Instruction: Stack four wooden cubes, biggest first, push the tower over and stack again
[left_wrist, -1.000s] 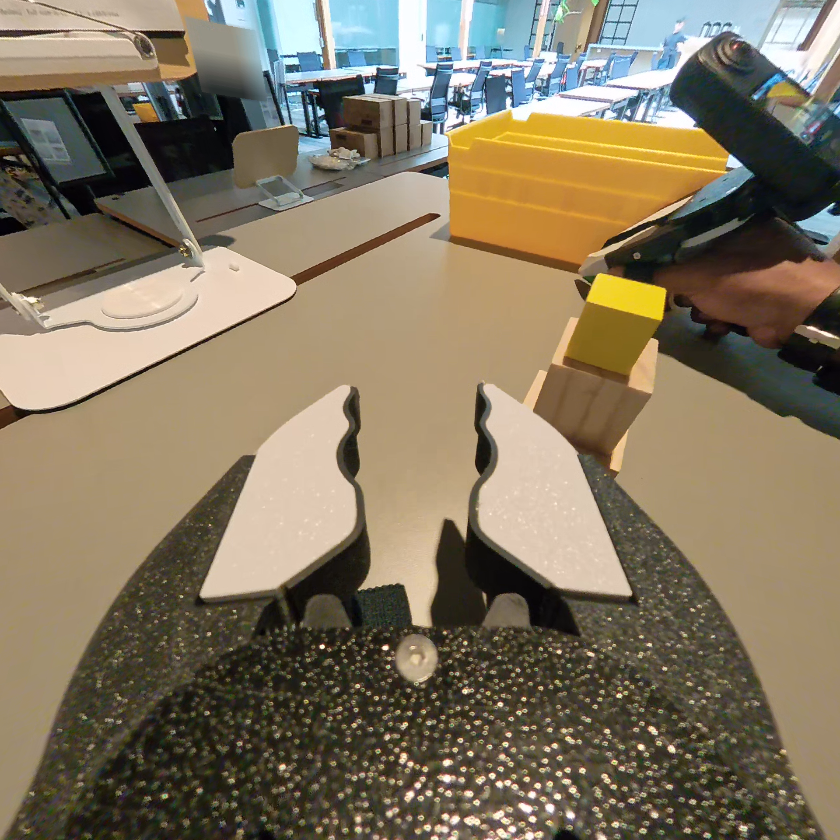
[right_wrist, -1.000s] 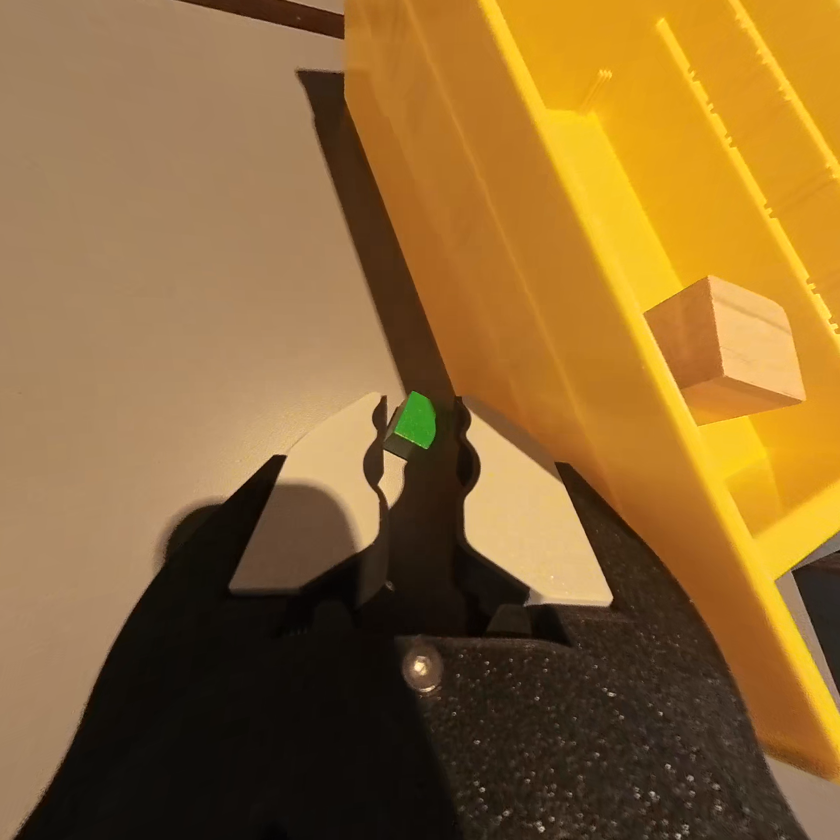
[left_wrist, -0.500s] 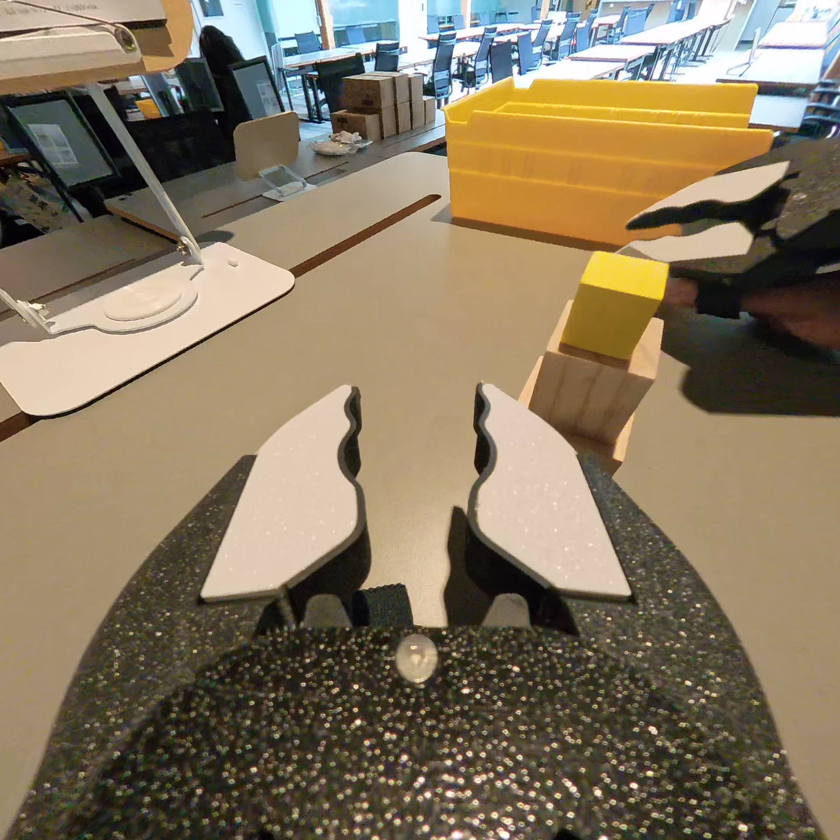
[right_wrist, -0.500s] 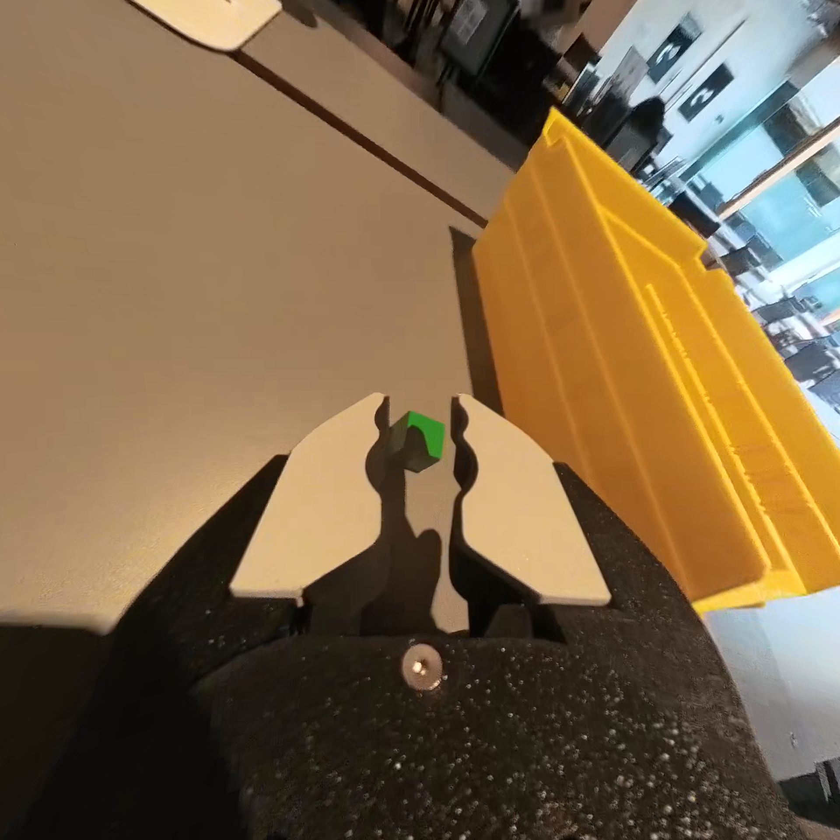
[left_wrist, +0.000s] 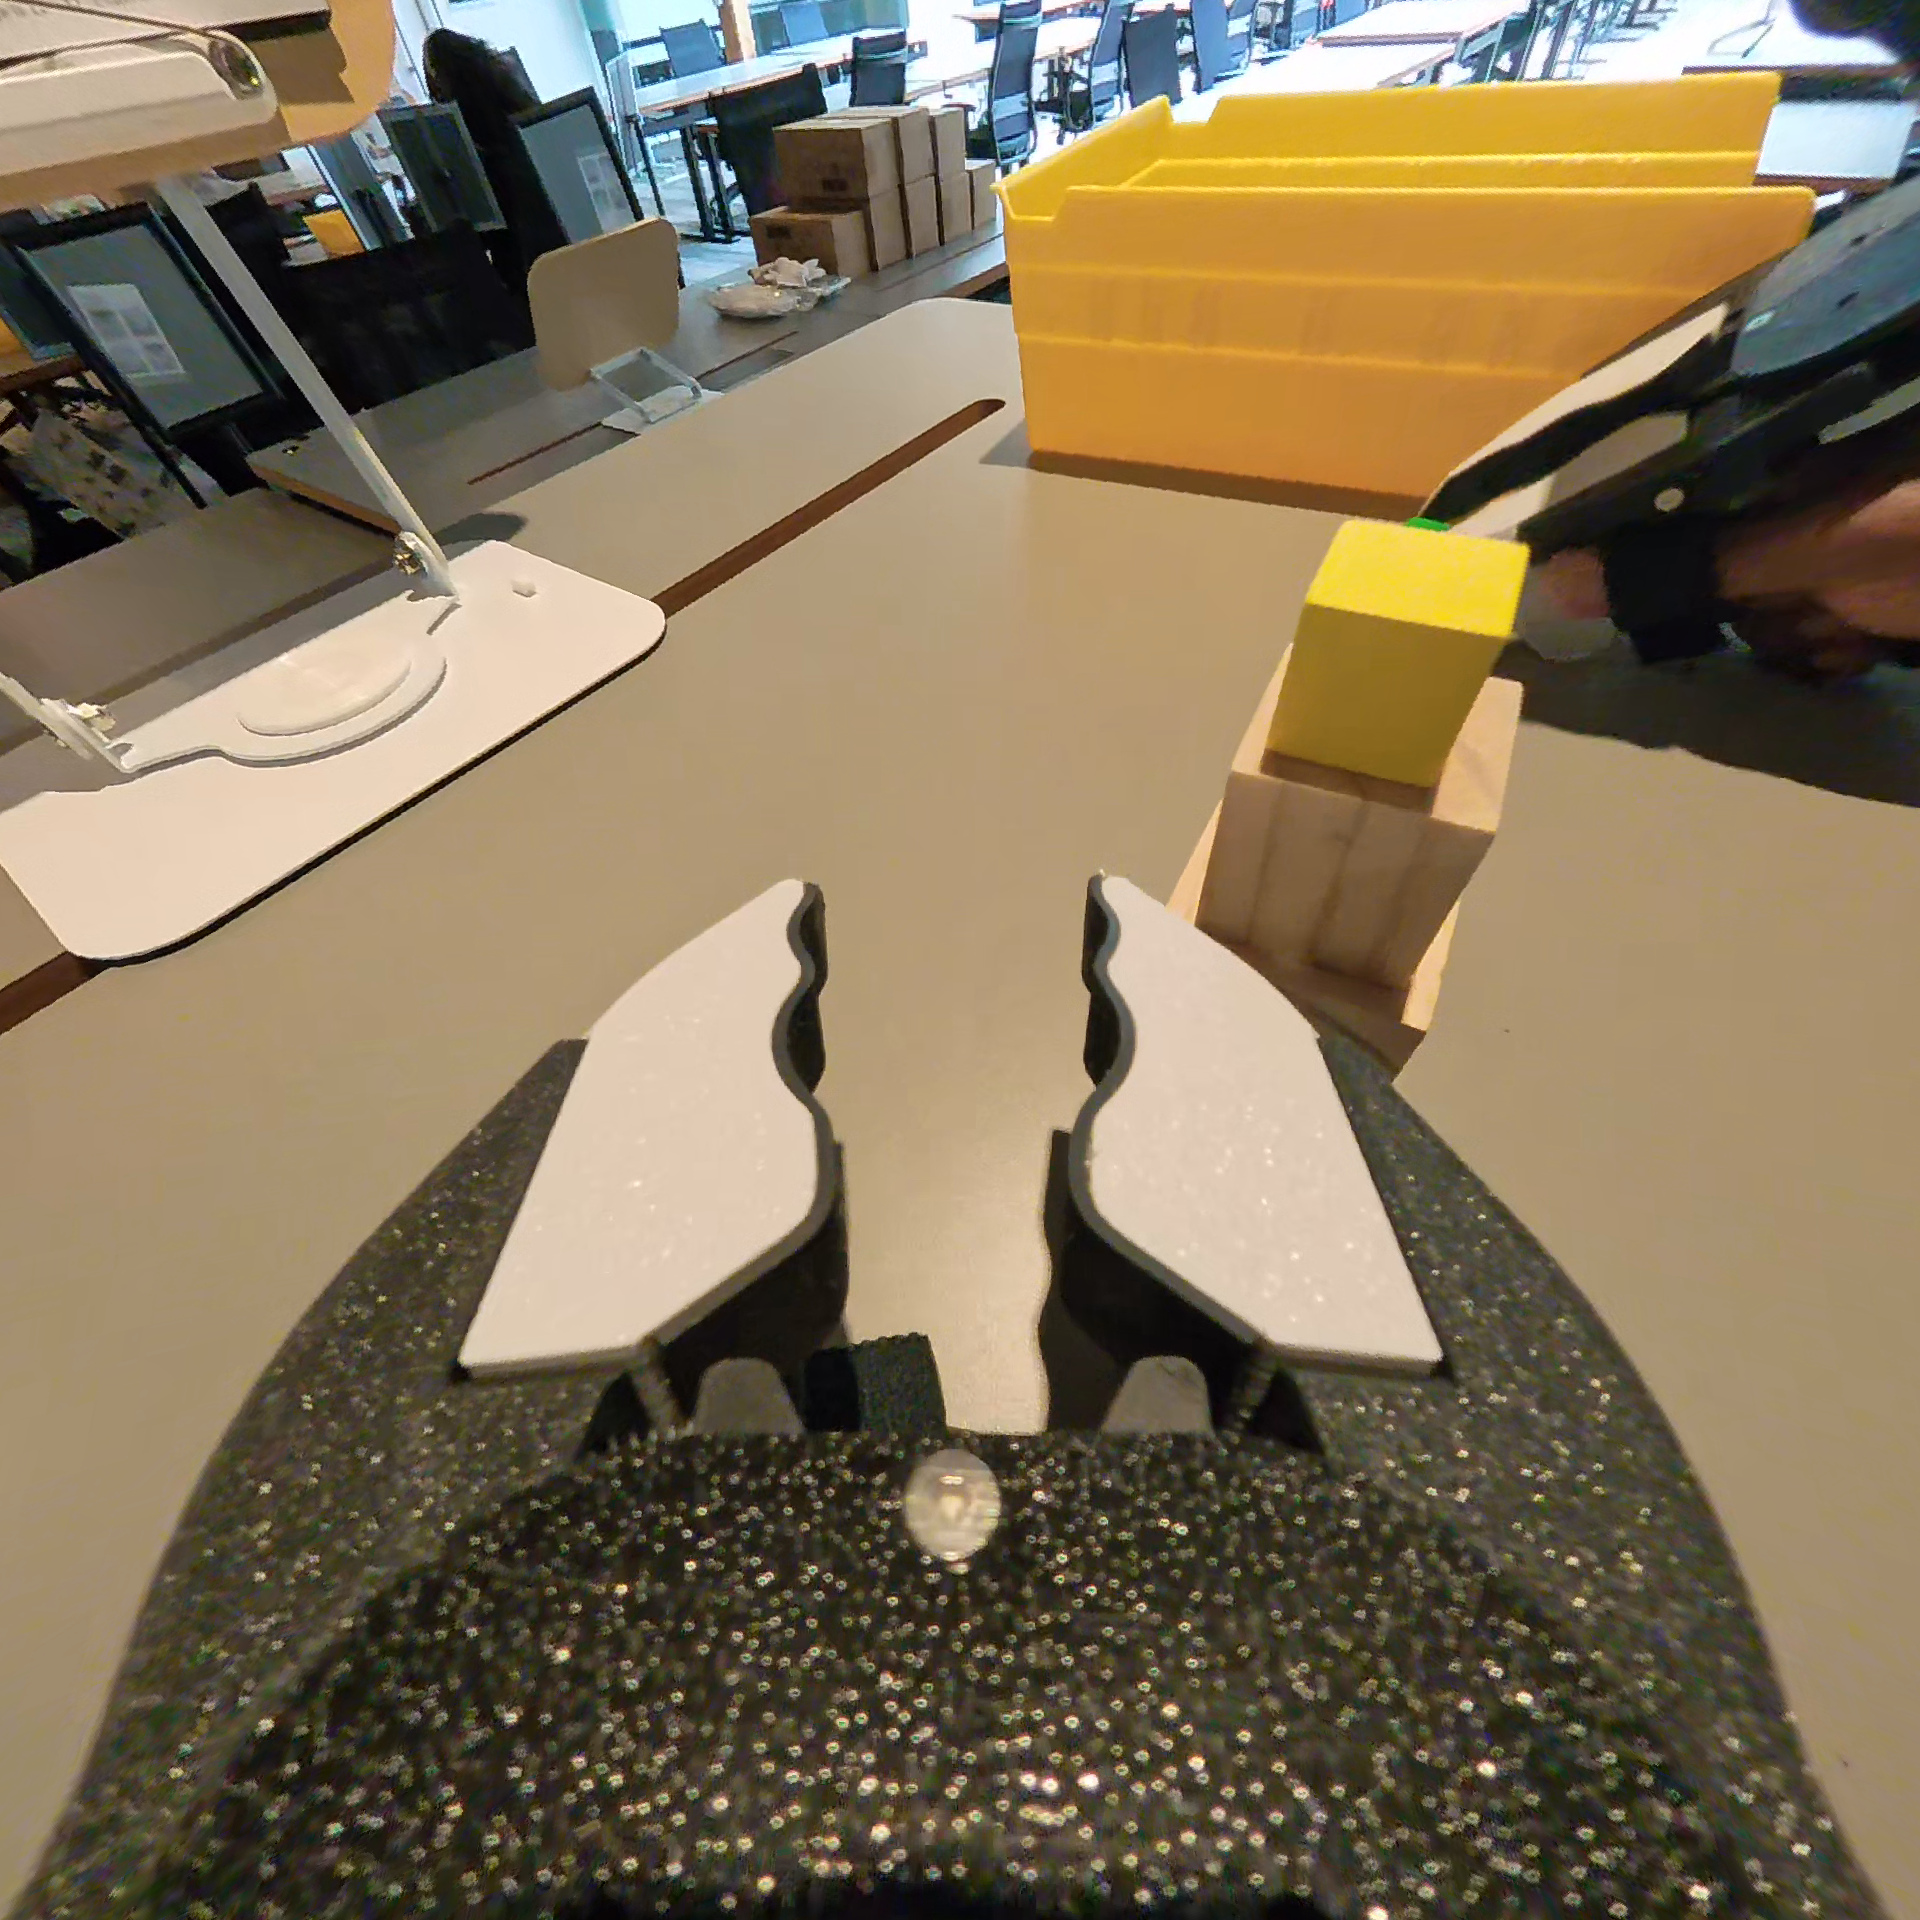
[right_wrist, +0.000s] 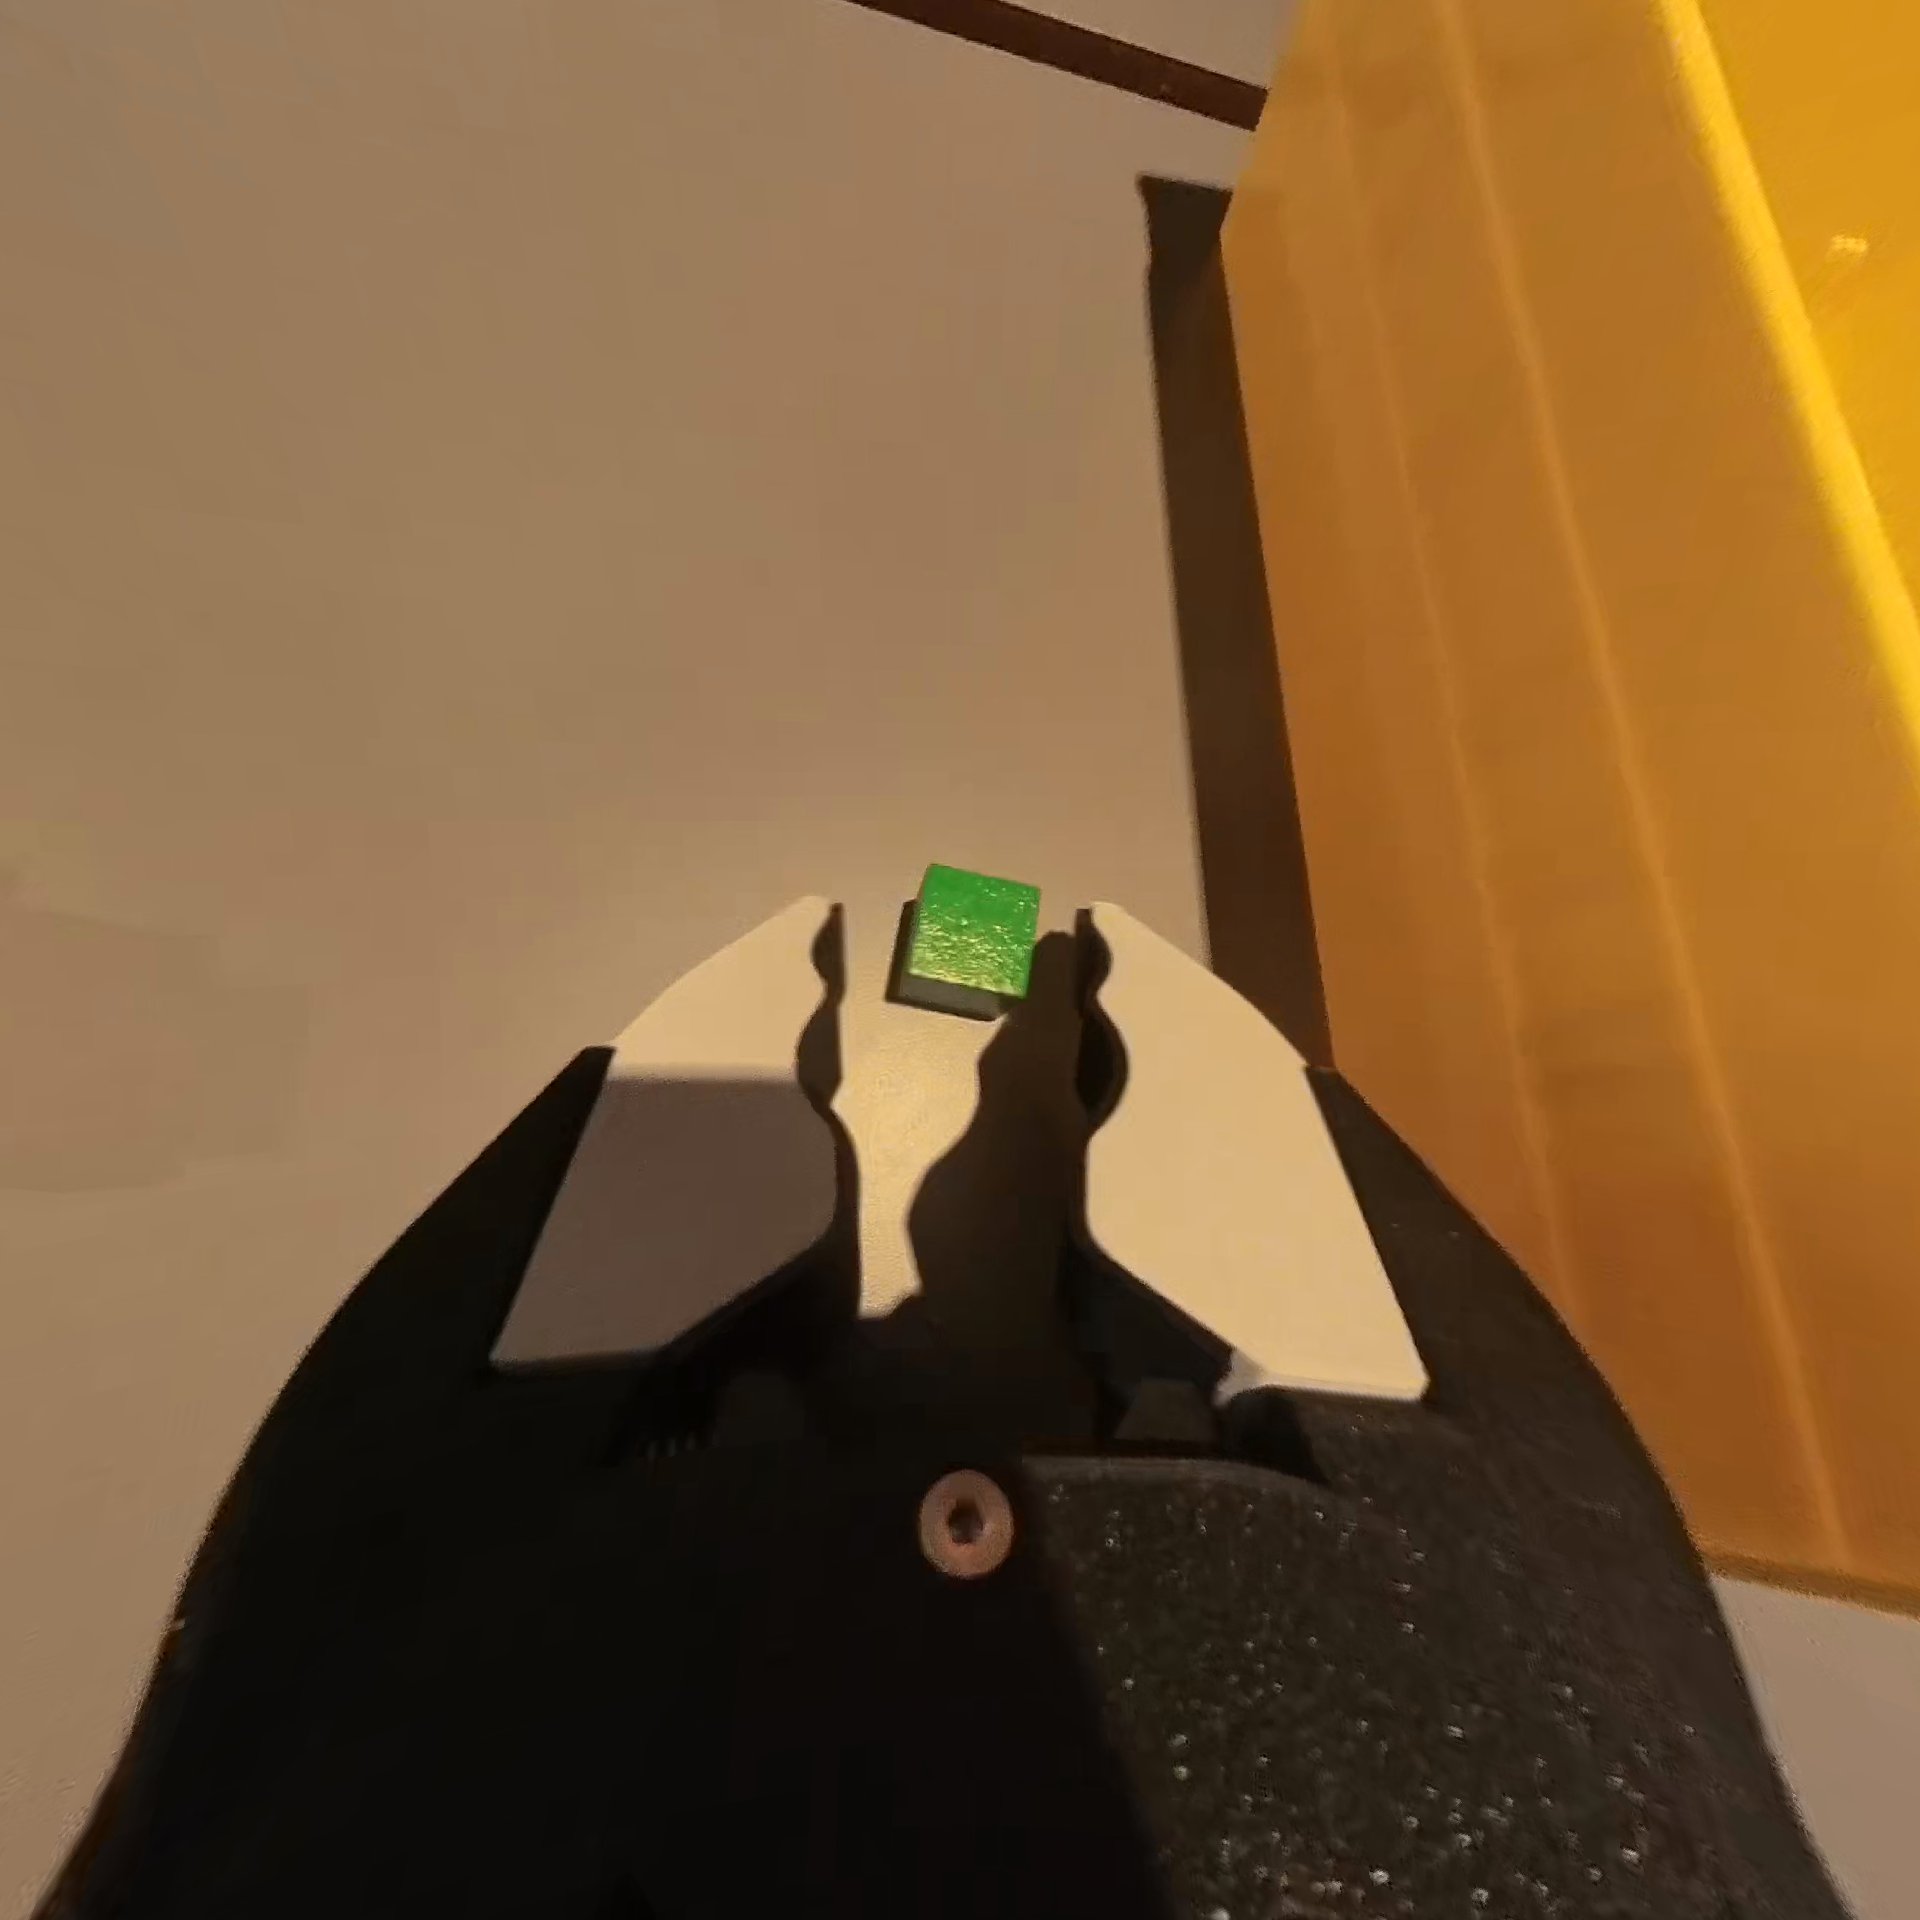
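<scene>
Right wrist view: small glossy green cube on the table — right gripper spread, not touching it.

Bright yellow on the top block, pale striped wood grain on the two blocks beneath, vivid green on the tiny cube. Grey table with a dark brown slot, yellow bins, white stand base (black glittery gripper bodies, white fingers).

Grey table bears bins (yellow), cube stack.
</scene>
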